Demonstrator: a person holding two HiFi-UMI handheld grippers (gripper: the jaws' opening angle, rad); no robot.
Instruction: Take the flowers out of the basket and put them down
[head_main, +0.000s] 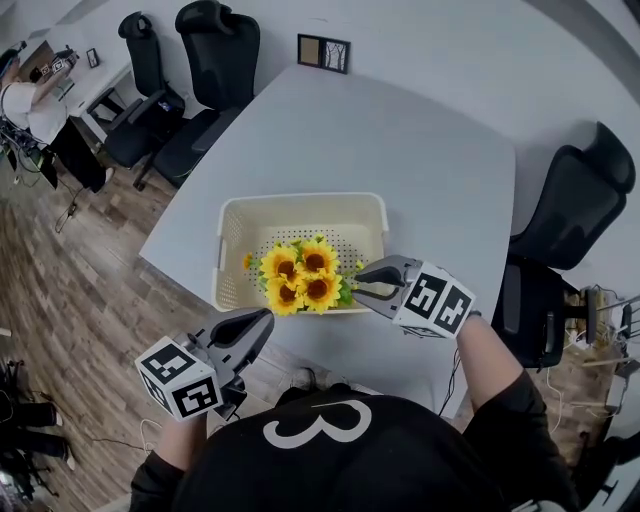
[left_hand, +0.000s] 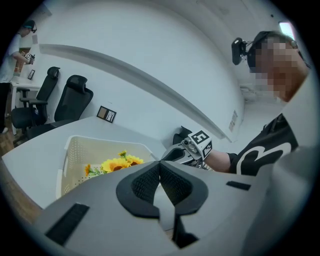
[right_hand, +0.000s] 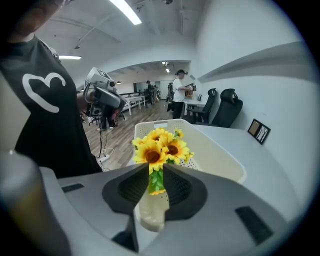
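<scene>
Nearest me, my left gripper (head_main: 262, 320) hangs closed and empty; just ahead, my right gripper (head_main: 362, 280) has its jaws slightly parted at the sunflowers (head_main: 300, 276), which lie in the cream basket (head_main: 300, 200) against its near wall. I judge the grasp is only starting: close on the stems, then lift clear. Only the right gripper view shows greenery inside the jaw gap.

1. Large white "3" (head_main: 315, 420) is showing on the person's black shirt (head_main: 420, 465), head view – the only readable figure.
2. Cube (head_main: 180, 378) on left gripper (head_main: 265, 320) and cube (head_main: 437, 300) on right gripper (head_main: 360, 282) are carrying black-and-white square codes; no letters.
</scene>
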